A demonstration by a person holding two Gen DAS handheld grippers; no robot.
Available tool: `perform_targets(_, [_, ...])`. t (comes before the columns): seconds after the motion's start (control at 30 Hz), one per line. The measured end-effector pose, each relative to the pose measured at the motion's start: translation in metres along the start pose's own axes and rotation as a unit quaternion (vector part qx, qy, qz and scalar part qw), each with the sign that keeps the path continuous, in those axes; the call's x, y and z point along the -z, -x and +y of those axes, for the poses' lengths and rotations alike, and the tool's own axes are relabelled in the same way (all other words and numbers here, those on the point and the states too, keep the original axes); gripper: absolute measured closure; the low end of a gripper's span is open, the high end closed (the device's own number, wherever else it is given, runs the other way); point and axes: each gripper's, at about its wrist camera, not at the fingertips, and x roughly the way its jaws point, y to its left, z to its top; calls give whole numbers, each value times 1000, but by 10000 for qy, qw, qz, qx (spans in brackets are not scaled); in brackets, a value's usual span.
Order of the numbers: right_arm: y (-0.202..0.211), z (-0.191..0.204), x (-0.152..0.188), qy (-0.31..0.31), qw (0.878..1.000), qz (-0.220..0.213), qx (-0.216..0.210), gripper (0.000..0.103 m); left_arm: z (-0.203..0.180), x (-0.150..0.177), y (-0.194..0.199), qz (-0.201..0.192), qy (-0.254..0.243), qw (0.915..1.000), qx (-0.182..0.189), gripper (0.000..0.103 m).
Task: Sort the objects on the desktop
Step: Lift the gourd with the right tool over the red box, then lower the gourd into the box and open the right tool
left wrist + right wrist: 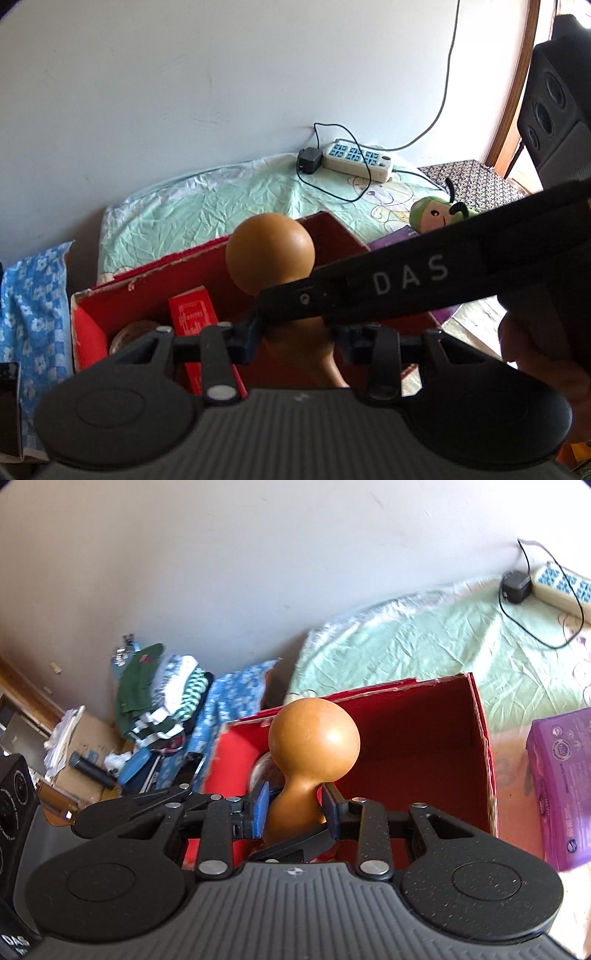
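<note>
White wall behind, mint-green crumpled sheet (pixel 207 206) spread over the surface, cream power strip (pixel 357 161) at the far edge.

Clamped in the right gripper (pixel 295 805): the narrow waist of a smooth tan-brown, gourd-shaped wooden object (pixel 314 734), blue pads (pixel 261 805) pressing from 9 and 3 o'clock. Closed likewise at the left gripper (pixel 295 332), on the same gourd's lower neck, though crossed and partly hidden by the other tool's black arm. Long axis running from 6 to 12 o'clock in both views, round bulb foremost, past the jaws. Held directly above the open red cardboard box (pixel 480 738), lying just beyond and below, already containing a red booklet (pixel 192 314) and a clear tape roll (pixel 133 332). Probably a matter of lowering bulb-first into the box's free floor at 1 o'clock. Further out: purple packet (pixel 561 782) at 3 o'clock, green apple-shaped toy (pixel 436 214) beyond it.
</note>
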Motion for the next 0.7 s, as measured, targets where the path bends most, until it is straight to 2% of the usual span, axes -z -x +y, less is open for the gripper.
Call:
perform_targets(0.1, [-18,-7,-5,-17,9997,186,140,70,7,5,-24,267,41,9996,-12,61])
perform_targets(0.17, [-28,-9,-3,6,9992,331,218,74,10,10,-39,449,39,9990,-39,61])
perform_targets(0.2, [-34,-9,-2,18,9989,414,241,94,11,12,-45,535,30,9985,-62,63])
perform_targets(0.23, [-40,-9,-1,30,9984,497,264,100,12,14,-51,631,17,9980,-90,65])
perform_targets(0.33, [-57,-14,6,-42,9960,834,327,101,16,18,-70,915,-3,9956,-201,64])
perform_targets(0.43, [-65,-21,10,-117,9945,890,533,100,29,24,-80,1086,113,9936,-273,64])
perform_targets(0.5, [-65,-27,11,-250,9939,921,546,99,38,29,-75,1100,268,9933,-219,64])
perform_targets(0.7, [-63,-29,14,-65,9883,1282,827,90,50,32,-50,904,379,9951,-81,65])
